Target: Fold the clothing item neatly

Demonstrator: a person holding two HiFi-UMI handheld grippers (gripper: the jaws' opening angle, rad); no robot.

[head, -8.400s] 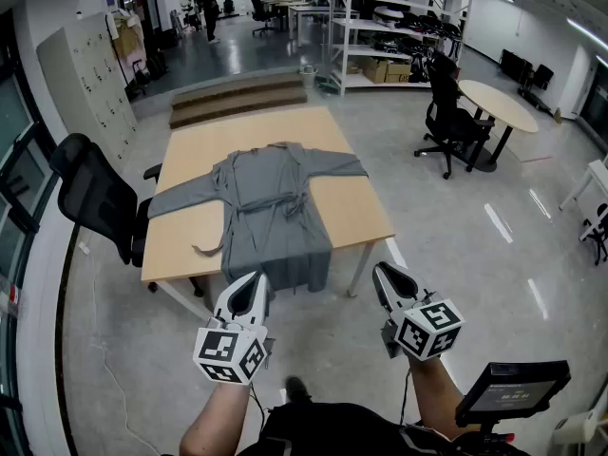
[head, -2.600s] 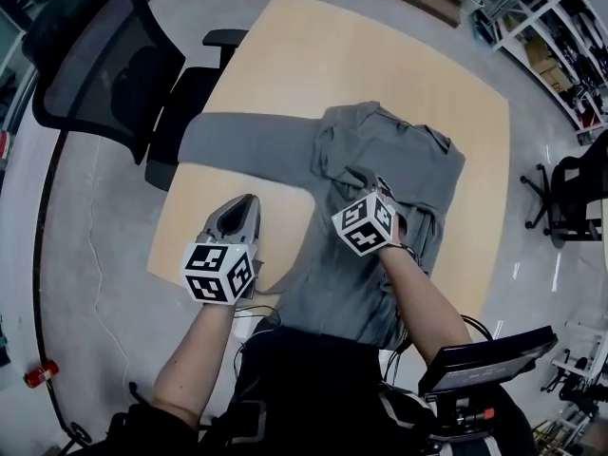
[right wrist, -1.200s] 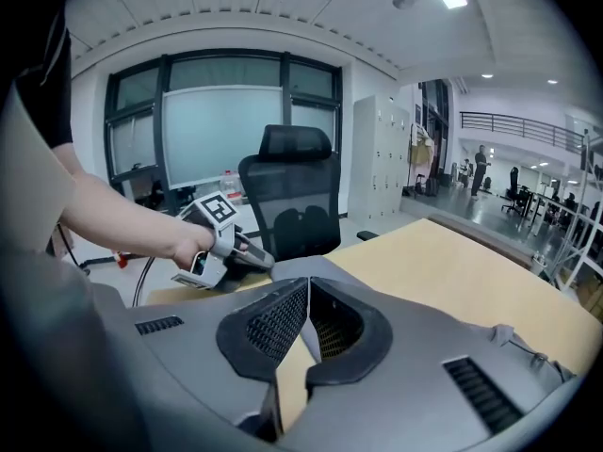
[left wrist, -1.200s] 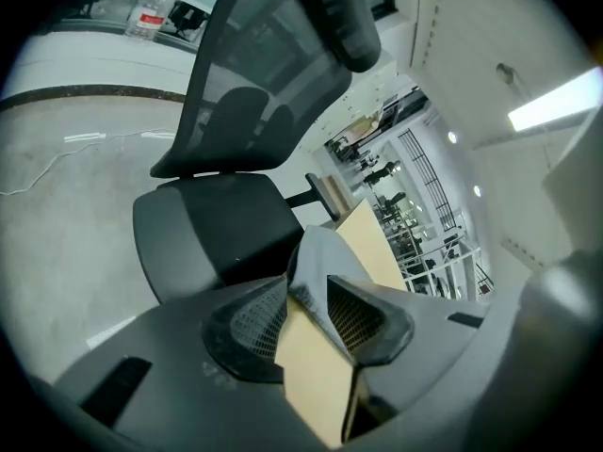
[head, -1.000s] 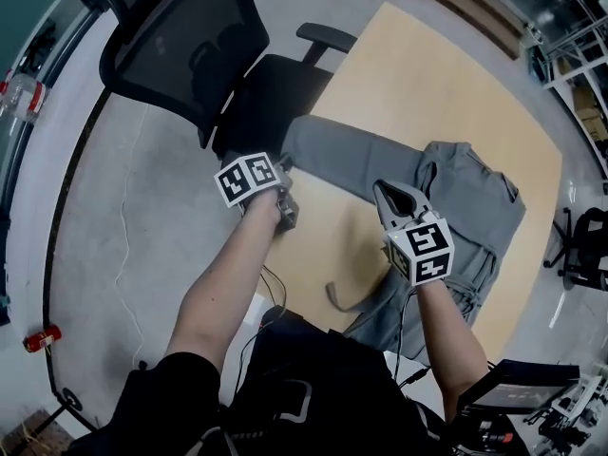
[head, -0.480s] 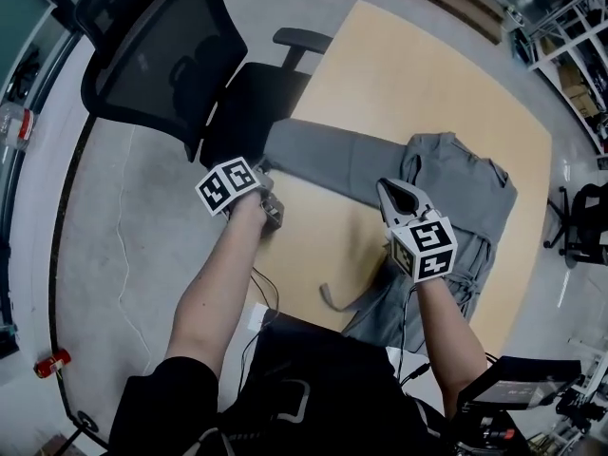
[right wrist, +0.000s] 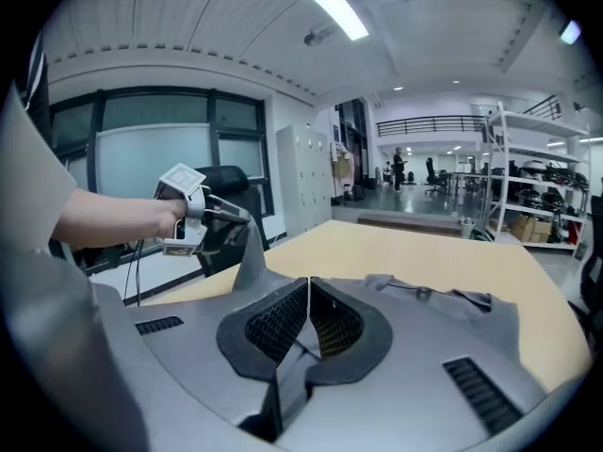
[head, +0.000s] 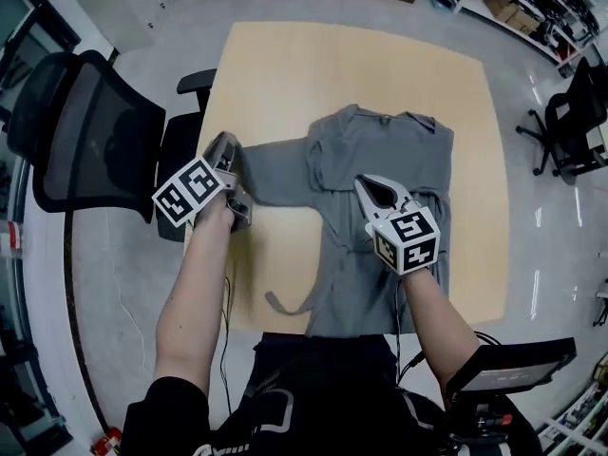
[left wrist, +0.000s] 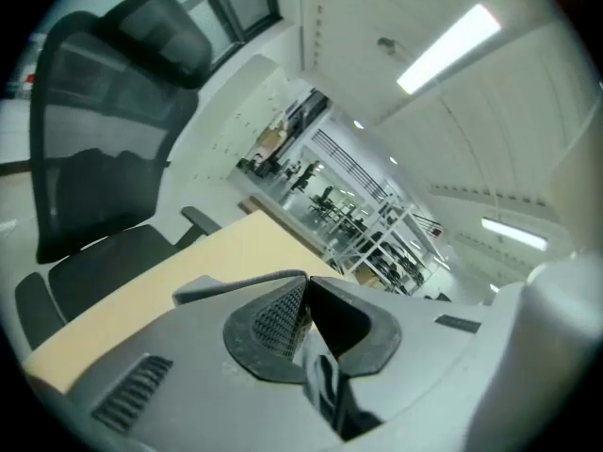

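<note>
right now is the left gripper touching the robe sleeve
Touching. The right gripper view shows the sleeve tented up in a peak to the left gripper, pinched in its closed jaws.

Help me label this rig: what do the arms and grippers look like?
Left gripper and right gripper are grey tapered shells with dark mesh pads, each bearing a white cube of black square markers. Thin black cables trail behind. Forearms bare; dark short-sleeved top.

I have bare tabletop [head: 351, 65] beyond the robe [head: 380, 160] to pass over; the black office chair [head: 90, 131] stands just left of my left gripper [head: 226, 141].
</note>
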